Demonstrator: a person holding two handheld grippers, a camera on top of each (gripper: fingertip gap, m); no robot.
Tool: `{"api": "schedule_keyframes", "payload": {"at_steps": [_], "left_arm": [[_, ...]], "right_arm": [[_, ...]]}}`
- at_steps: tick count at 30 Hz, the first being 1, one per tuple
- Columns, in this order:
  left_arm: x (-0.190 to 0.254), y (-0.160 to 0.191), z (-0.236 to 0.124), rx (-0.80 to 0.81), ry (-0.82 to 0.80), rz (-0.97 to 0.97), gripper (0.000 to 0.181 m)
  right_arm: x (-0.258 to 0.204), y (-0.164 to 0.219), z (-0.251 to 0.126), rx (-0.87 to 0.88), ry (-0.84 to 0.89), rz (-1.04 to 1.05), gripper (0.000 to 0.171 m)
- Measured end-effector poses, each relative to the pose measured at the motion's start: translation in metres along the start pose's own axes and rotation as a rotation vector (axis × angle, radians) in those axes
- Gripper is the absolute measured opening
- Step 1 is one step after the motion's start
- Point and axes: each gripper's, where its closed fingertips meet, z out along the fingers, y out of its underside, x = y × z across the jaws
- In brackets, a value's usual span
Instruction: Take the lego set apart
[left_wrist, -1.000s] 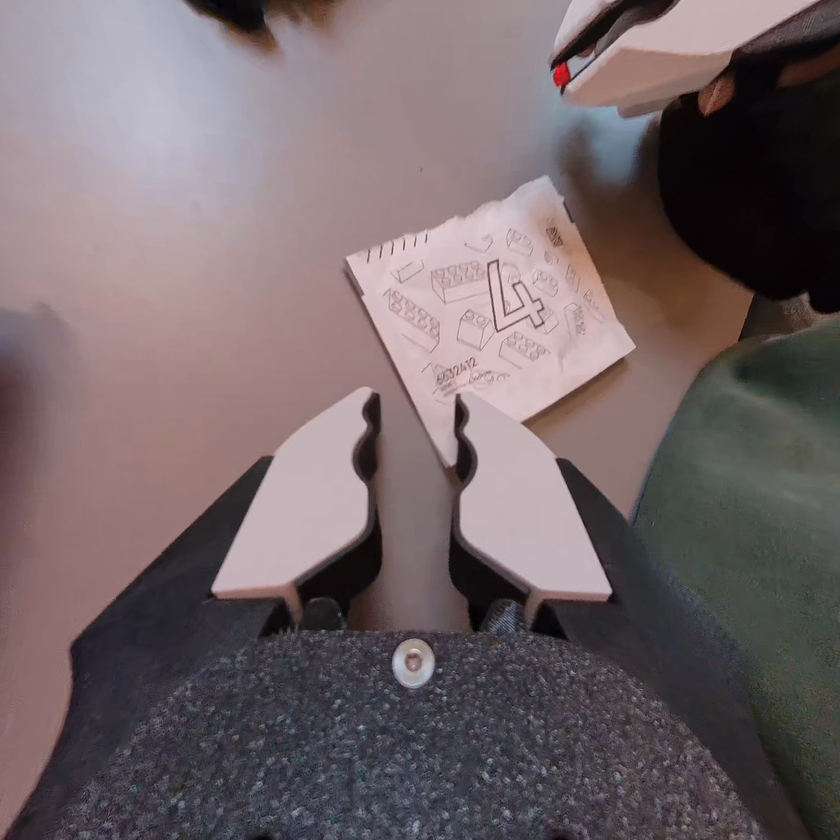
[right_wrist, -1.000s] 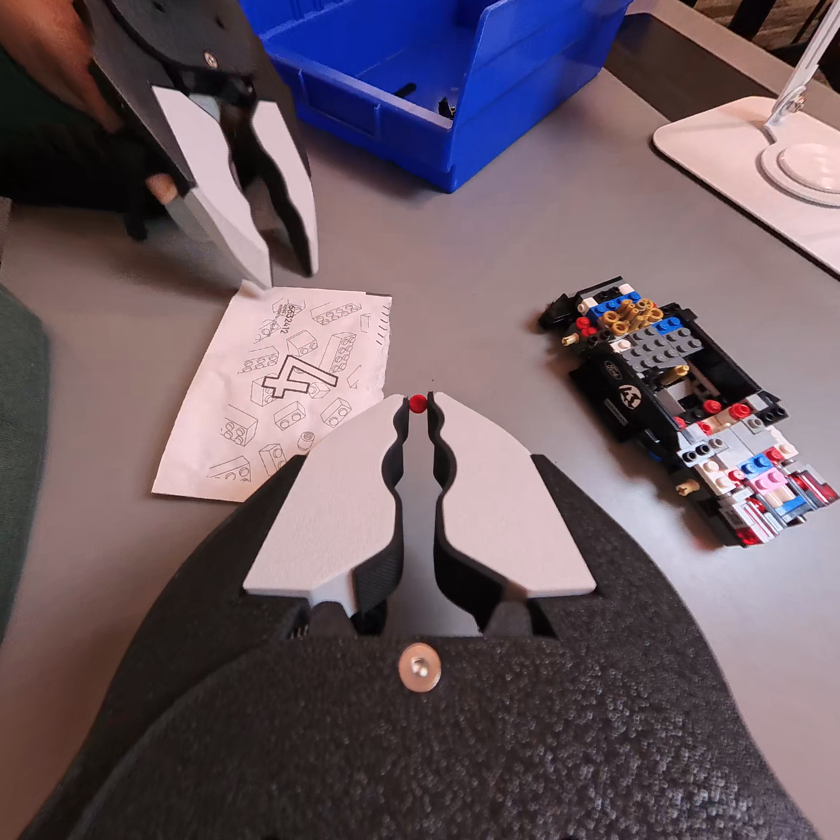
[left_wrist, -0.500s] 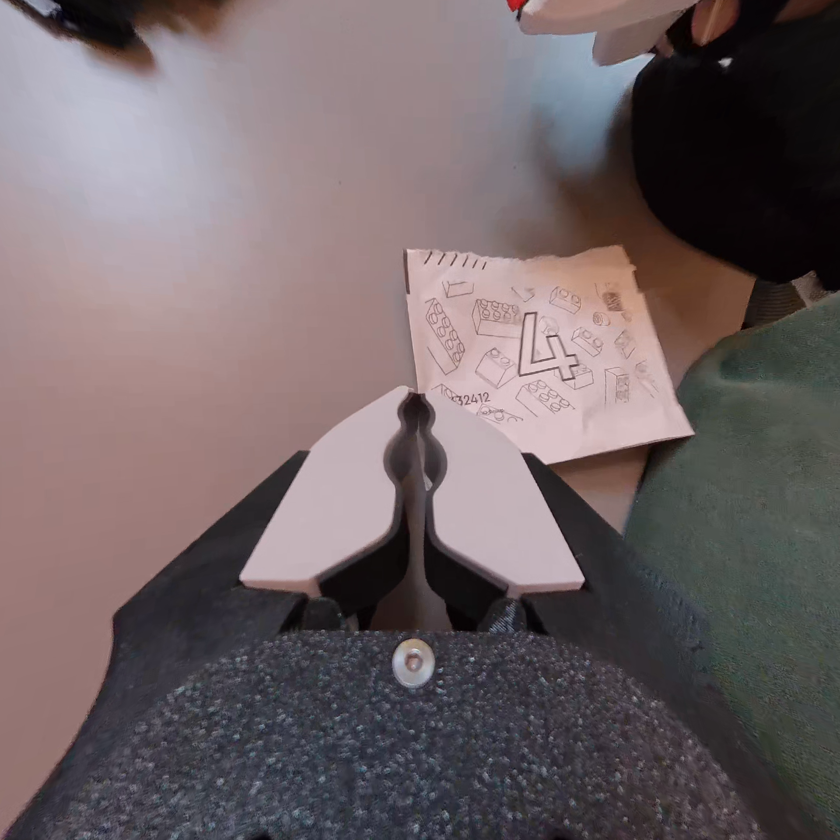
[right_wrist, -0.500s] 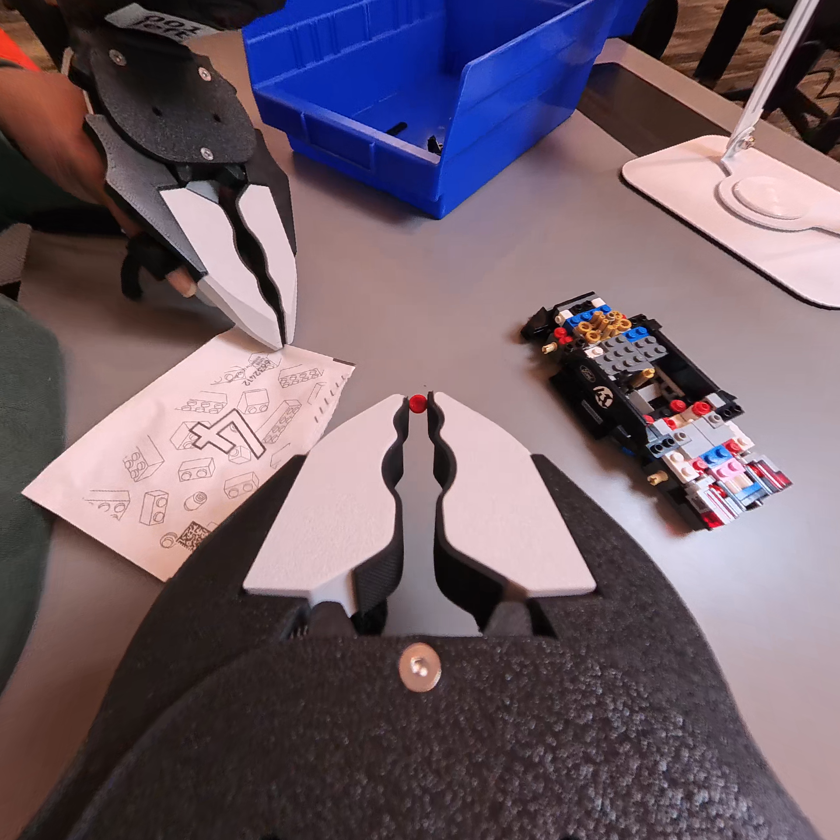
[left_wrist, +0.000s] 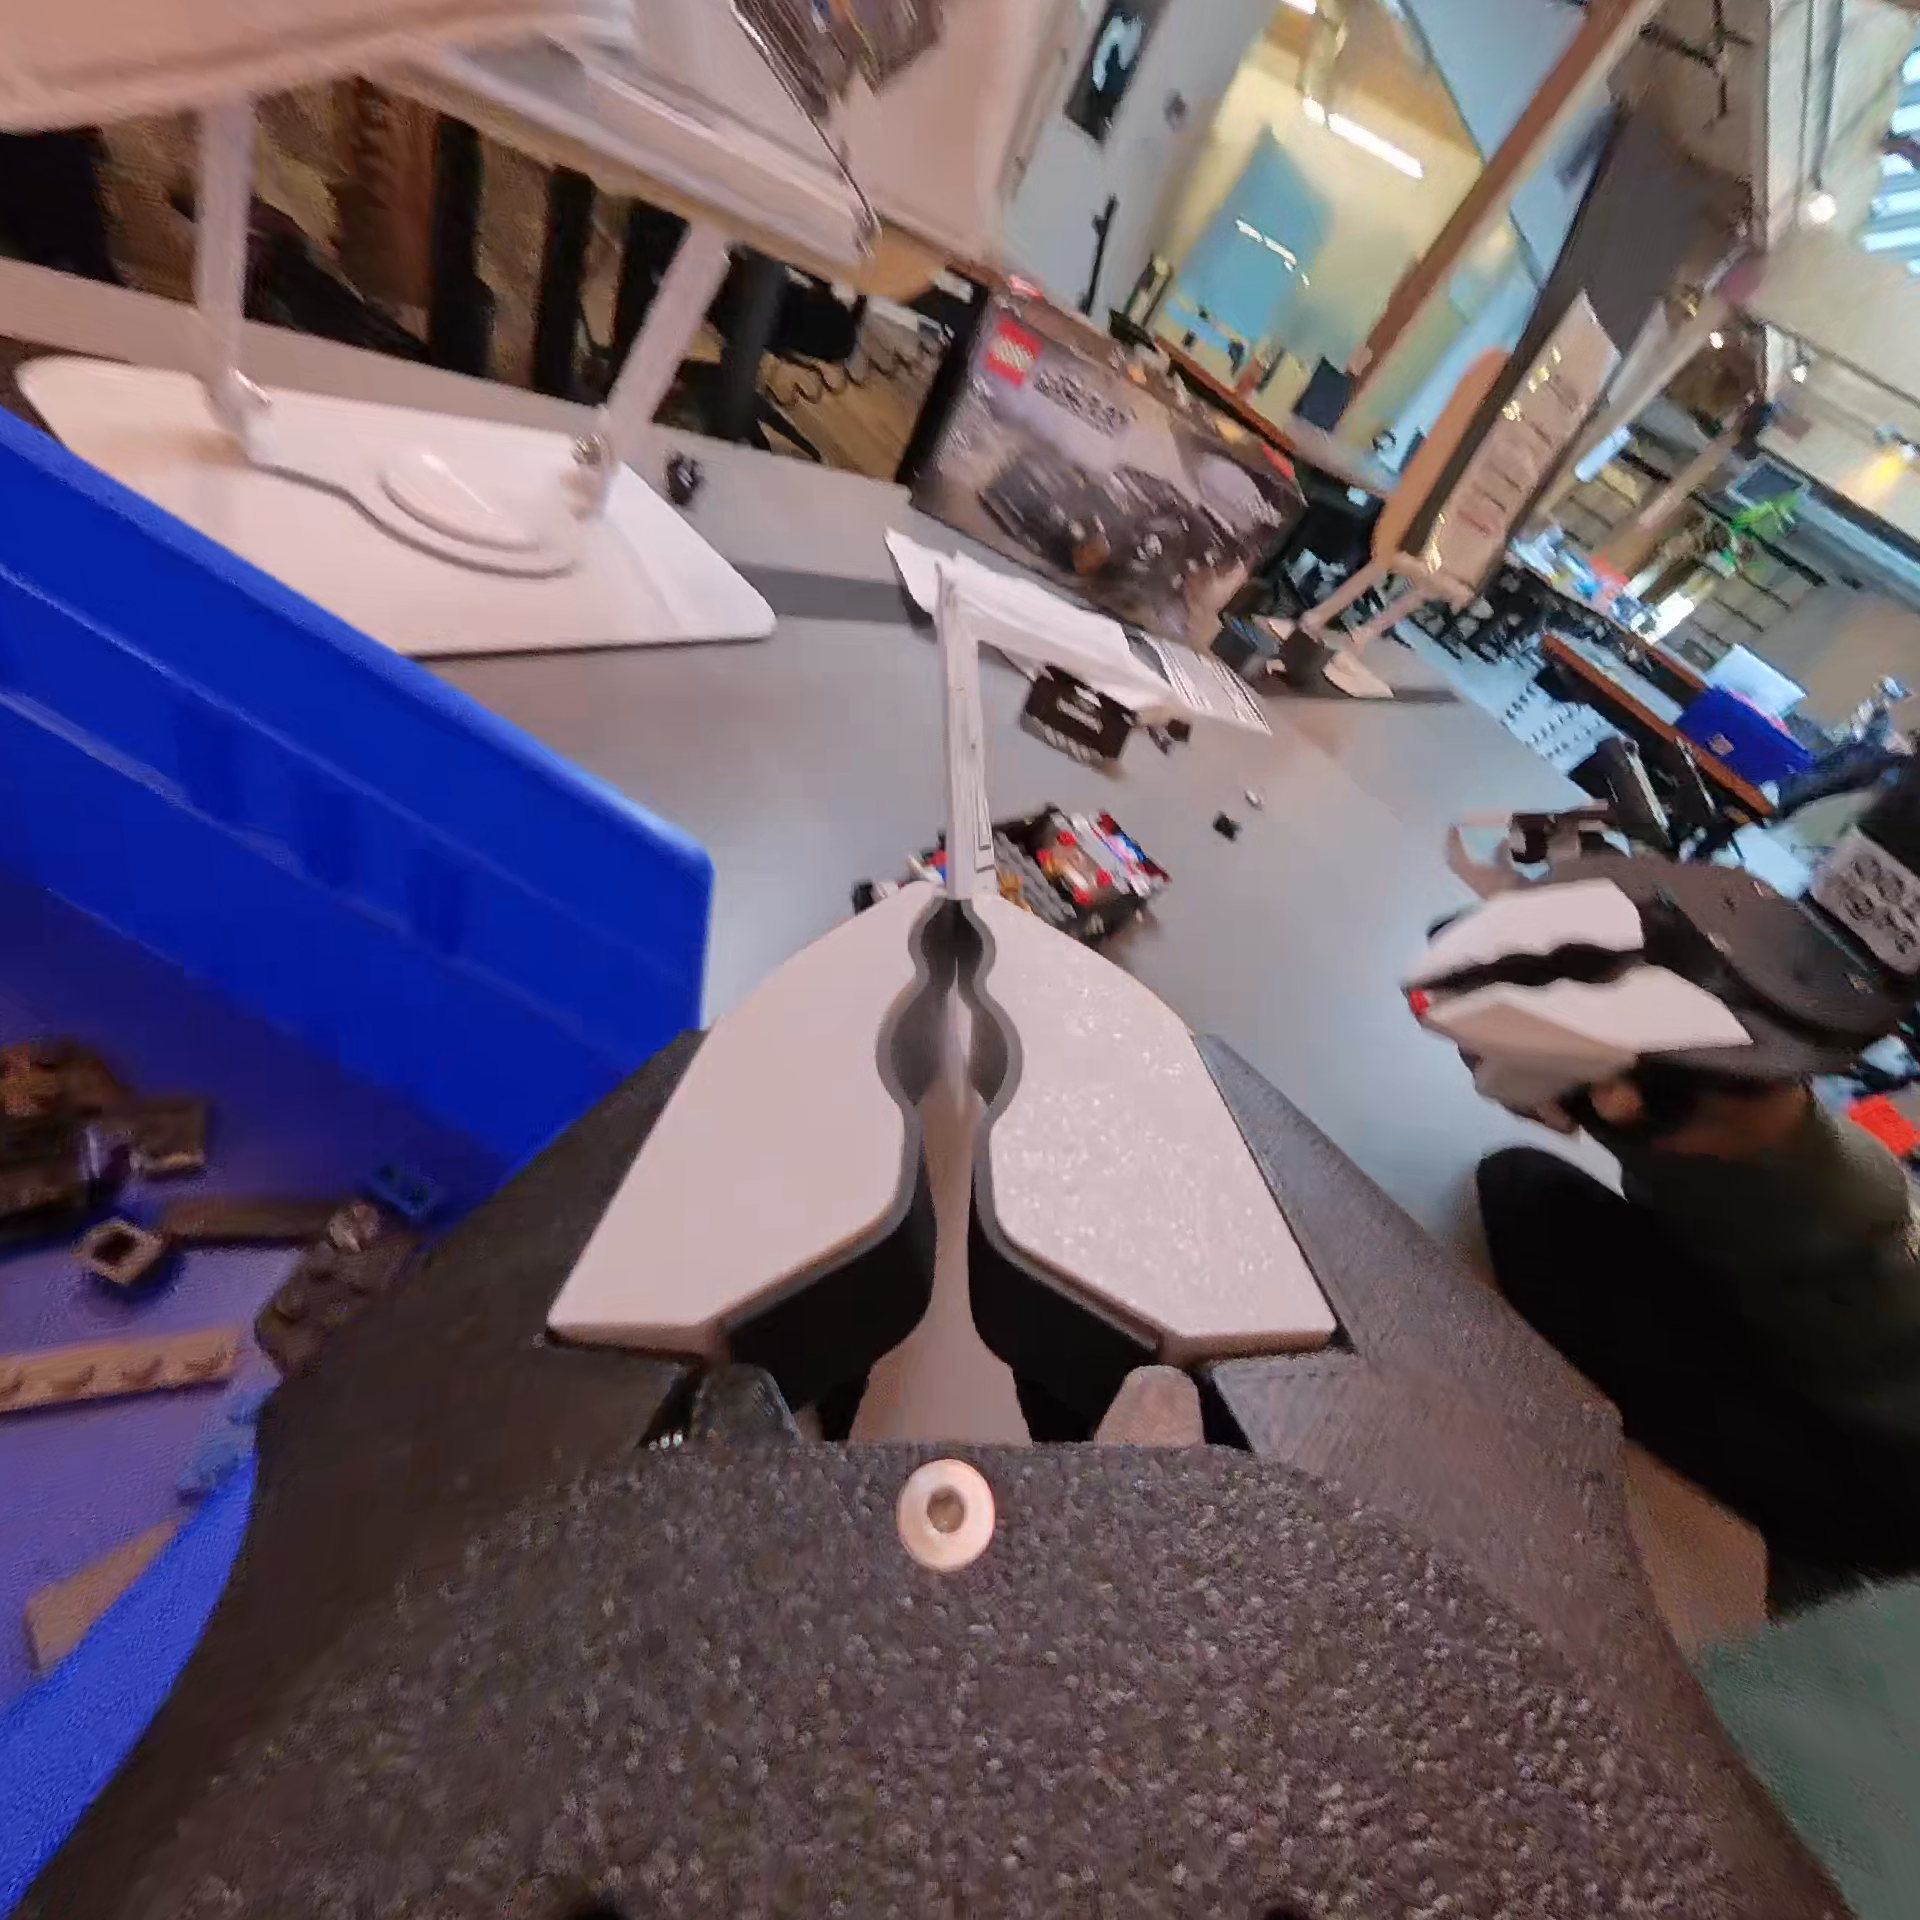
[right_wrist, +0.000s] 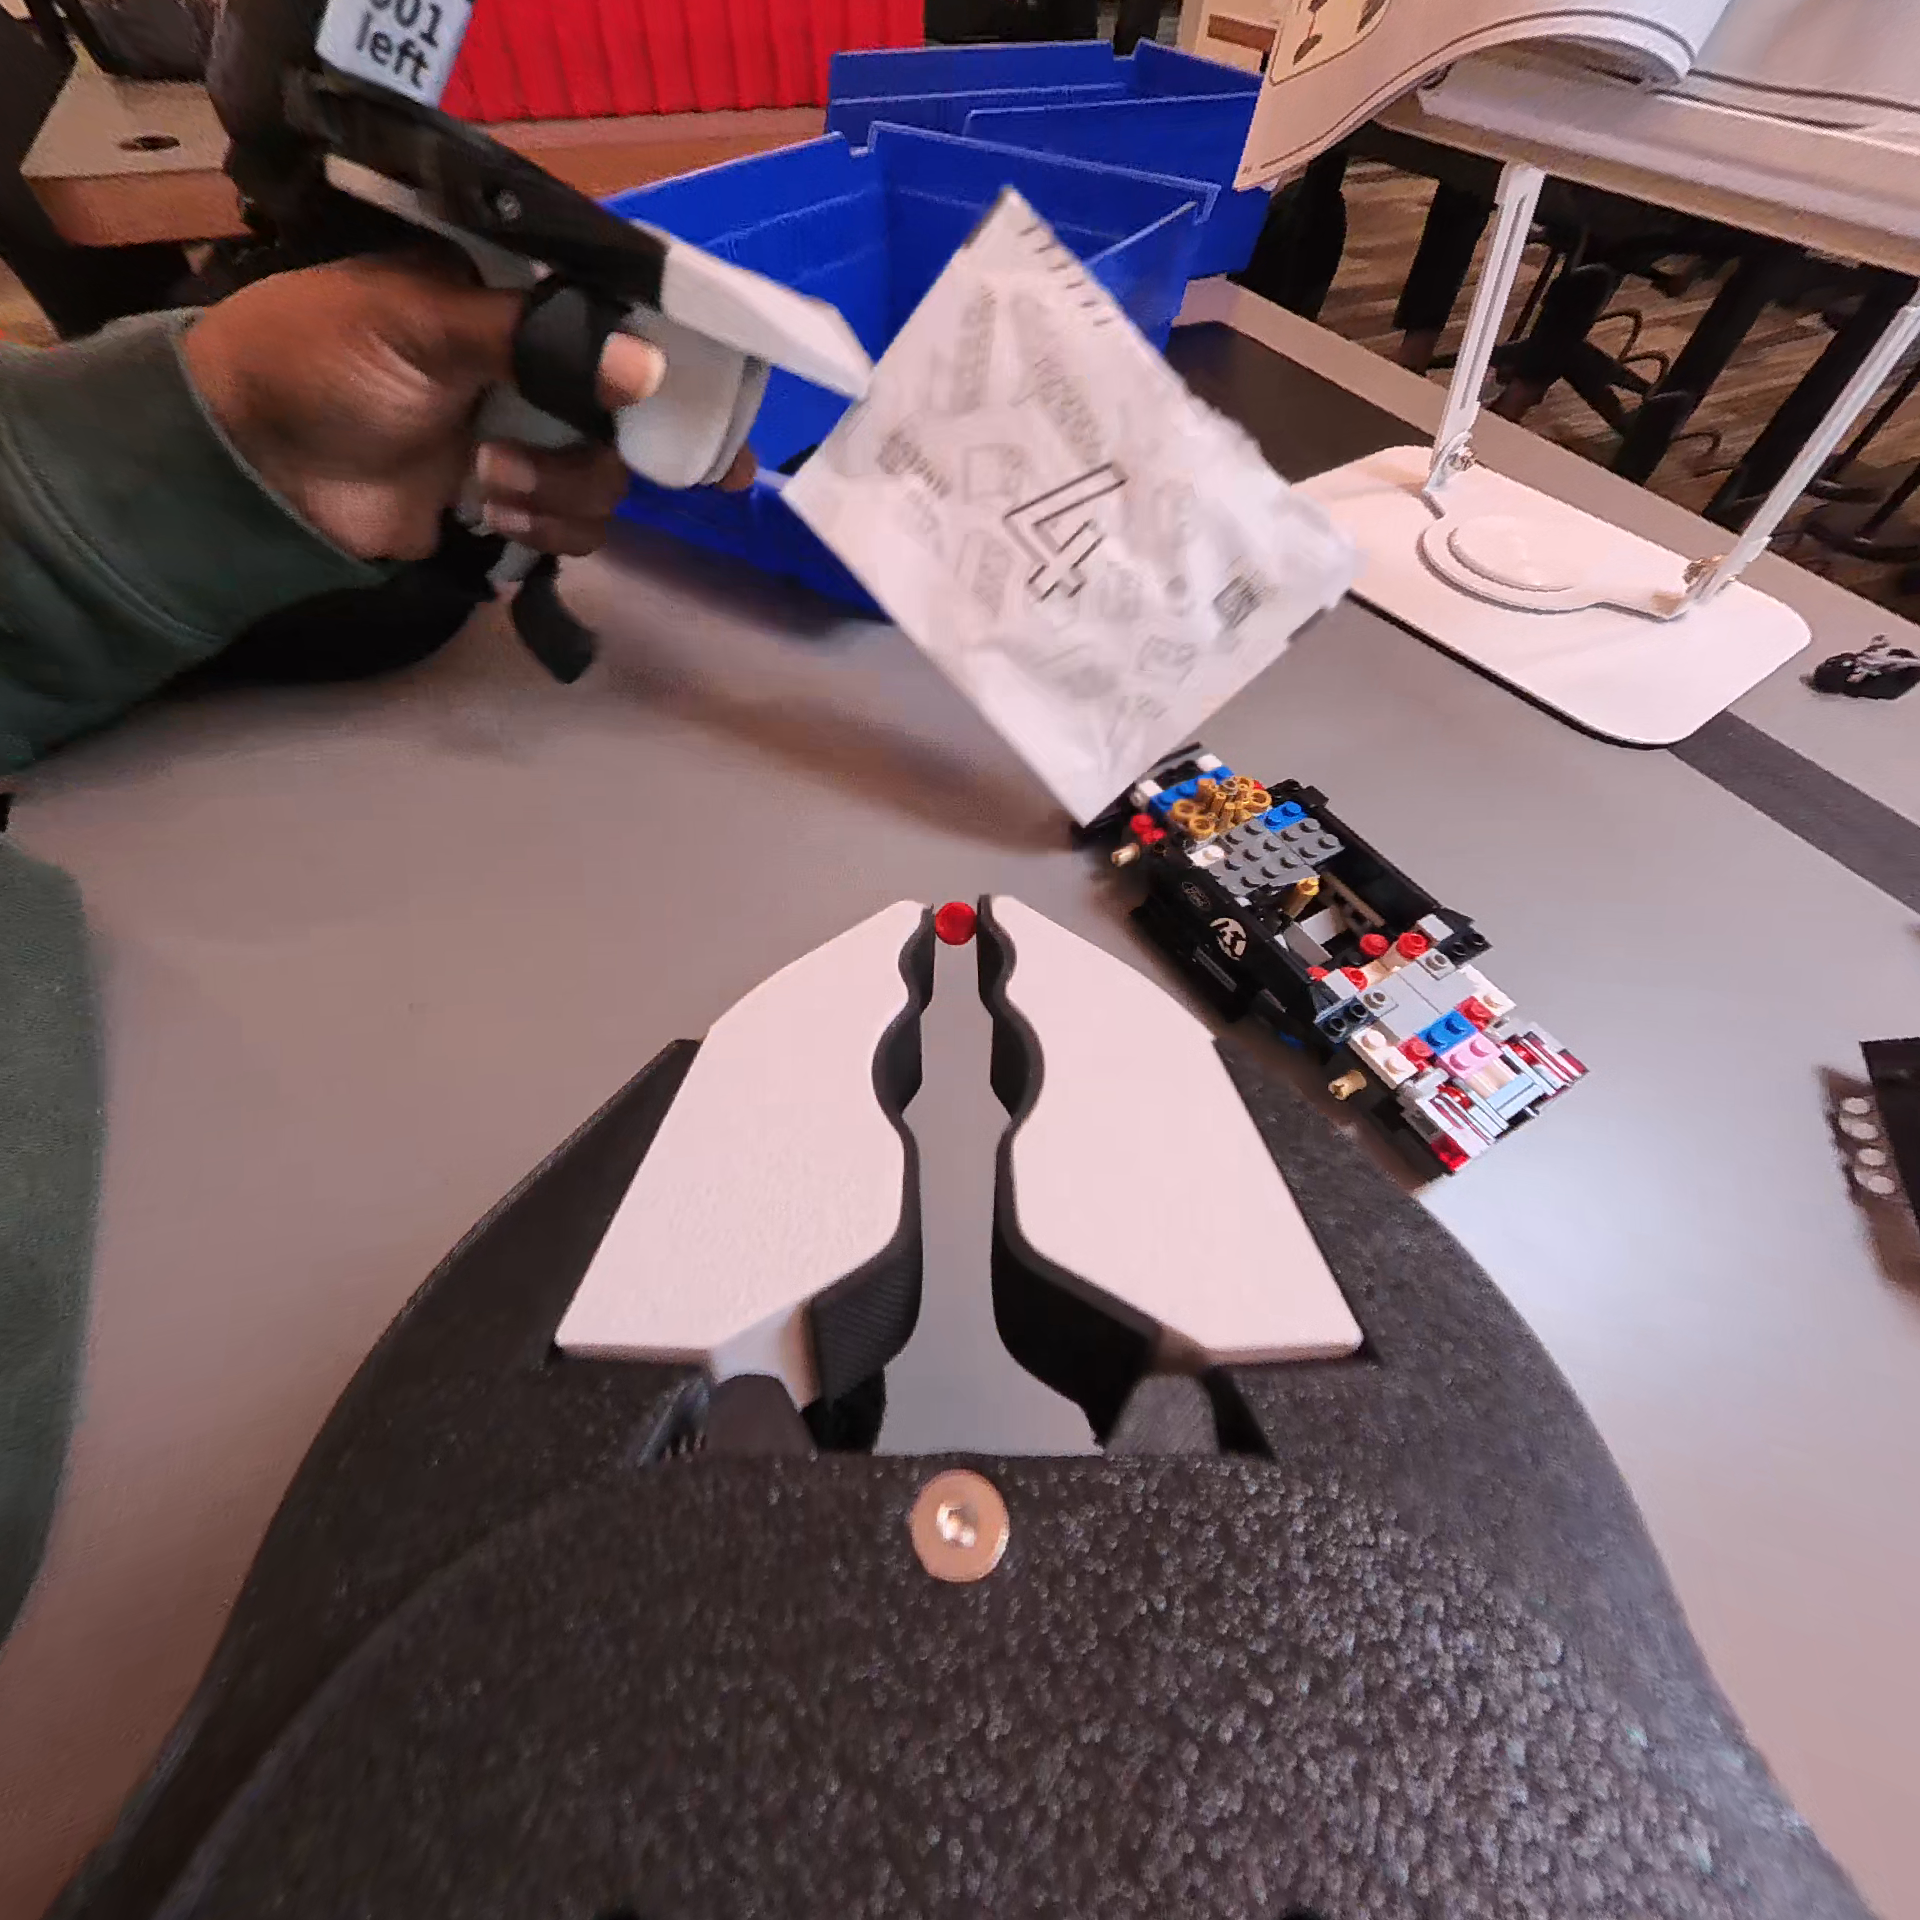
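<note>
The grey tabletop carries everything. At its far side stands a deep blue plastic bin with dividers; the left wrist view shows loose dark and tan bricks already lying in the bin. To the right of the bin rests a flat white stand base.

Right of centre on the table lies the partly stripped black lego car, a long chassis with grey plates, red studs and blue, pink and tan pieces showing on top. It looks light and rigid, but brittle at the joints: small pieces would likely pop loose if it is squeezed across the top. The sturdier hold is probably across the black side walls, low down, with the other tool prising single plates off from an edge.

The crinkled white paper bag printed with brick drawings hangs in the air above the far end of the car, thin and floppy. The left gripper is pinched tight on the bag's corner; in its own view the bag shows edge-on, rising from the closed tips.

The right gripper hovers over the near table, left of the car, with its jaws drawn narrow on a tiny round red stud at the very tips. That piece is smooth and small, so it could slip out easily.
</note>
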Motion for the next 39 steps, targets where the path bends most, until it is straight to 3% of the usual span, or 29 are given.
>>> {"api": "schedule_keyframes", "payload": {"at_steps": [5,11,18,26,29,32,34,36,39], "left_arm": [[-0.023,-0.022,0.022,0.049,-0.127,-0.011,0.001],[-0.031,-0.017,0.039,0.084,-0.285,0.076,0.001],[-0.032,-0.004,0.045,0.028,-0.352,0.154,0.002],[-0.029,0.008,0.042,-0.072,-0.474,0.471,0.027],[-0.005,0.001,0.033,-0.018,-0.353,0.451,0.024],[0.051,0.016,0.028,-0.049,0.032,0.365,0.015],[0.093,0.034,0.021,-0.130,0.342,0.168,0.019],[0.124,0.038,0.013,-0.138,0.550,-0.054,0.022],[0.138,0.048,0.013,-0.173,0.644,-0.250,0.019]], "right_arm": [[-0.001,-0.002,-0.002,0.007,-0.002,-0.004,0.008],[0.000,-0.005,-0.005,0.024,-0.007,0.006,0.008],[-0.002,-0.005,-0.006,0.028,-0.016,0.003,0.008],[-0.003,-0.005,-0.005,0.031,-0.018,0.005,0.008],[-0.002,-0.007,-0.005,0.051,-0.015,0.018,0.008],[-0.010,-0.018,-0.003,0.123,-0.058,0.032,0.008],[-0.020,-0.027,-0.001,0.181,-0.104,0.038,0.008],[-0.032,-0.037,0.001,0.237,-0.145,0.006,0.008],[-0.051,-0.046,0.005,0.286,-0.165,-0.081,0.008]]}}
